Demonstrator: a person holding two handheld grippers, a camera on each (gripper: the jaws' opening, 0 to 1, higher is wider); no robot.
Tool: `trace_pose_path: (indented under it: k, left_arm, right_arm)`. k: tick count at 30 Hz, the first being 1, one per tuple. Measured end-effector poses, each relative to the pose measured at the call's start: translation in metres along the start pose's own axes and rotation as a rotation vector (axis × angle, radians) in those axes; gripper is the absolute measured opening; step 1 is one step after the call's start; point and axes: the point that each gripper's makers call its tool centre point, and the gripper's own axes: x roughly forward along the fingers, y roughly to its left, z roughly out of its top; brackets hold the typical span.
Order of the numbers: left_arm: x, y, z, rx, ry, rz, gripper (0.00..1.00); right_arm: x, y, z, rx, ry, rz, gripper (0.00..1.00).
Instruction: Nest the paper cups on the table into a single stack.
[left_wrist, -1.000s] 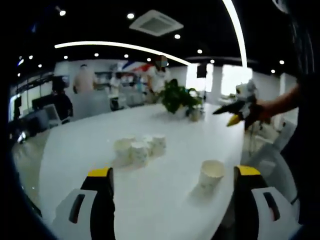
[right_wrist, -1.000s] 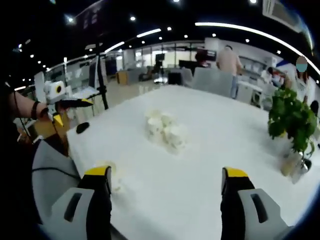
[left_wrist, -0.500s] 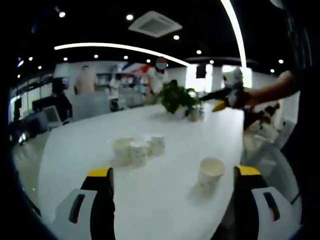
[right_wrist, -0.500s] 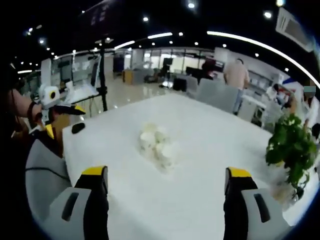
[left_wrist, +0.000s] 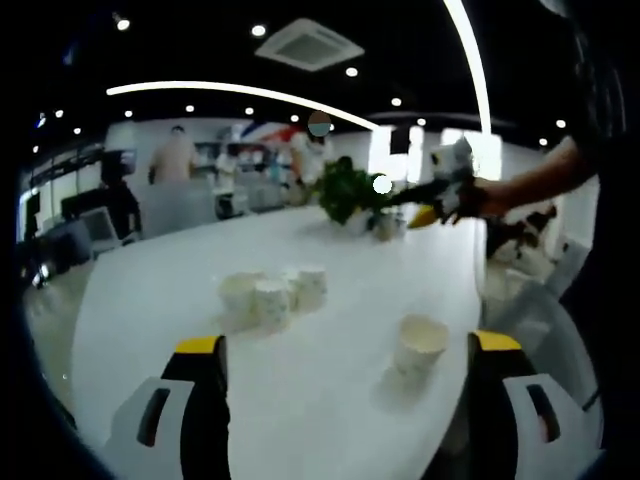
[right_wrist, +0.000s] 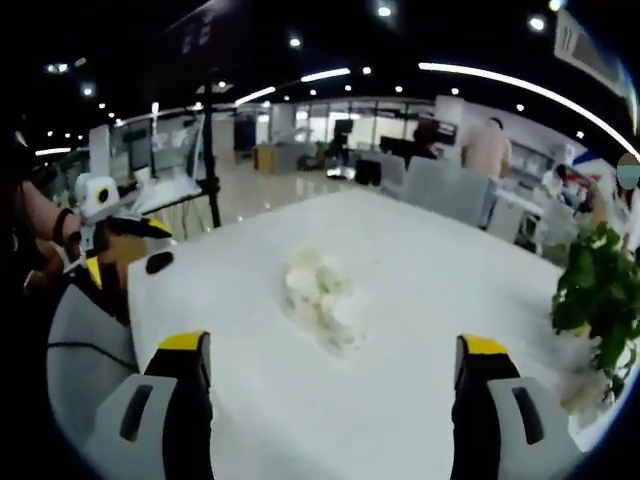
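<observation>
Nothing is grasped yet: both the left gripper (left_wrist: 345, 365) and right gripper (right_wrist: 335, 360) hover spread and empty. Cups (left_wrist: 268, 295) cluster mid-bench (left_wrist: 150, 290); a lone cup (left_wrist: 420, 343) stands near the edge. Next likely: reach it.

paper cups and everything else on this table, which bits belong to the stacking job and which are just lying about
For the job:
- cluster of paper cups, mid-table
- lone paper cup, nearer the table edge
- left gripper and right gripper, both open and empty

Just lying about:
- potted plant at the far end
- small dark object near the table corner
</observation>
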Motion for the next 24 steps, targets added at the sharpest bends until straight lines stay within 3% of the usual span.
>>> trace_pose_path:
  k: [24]
  left_arm:
    - [-0.001,-0.001,-0.012,-0.06,-0.005,0.035,0.98]
  right_arm:
    - [0.071,-0.014,-0.018,-0.005,0.099,0.051,0.94]
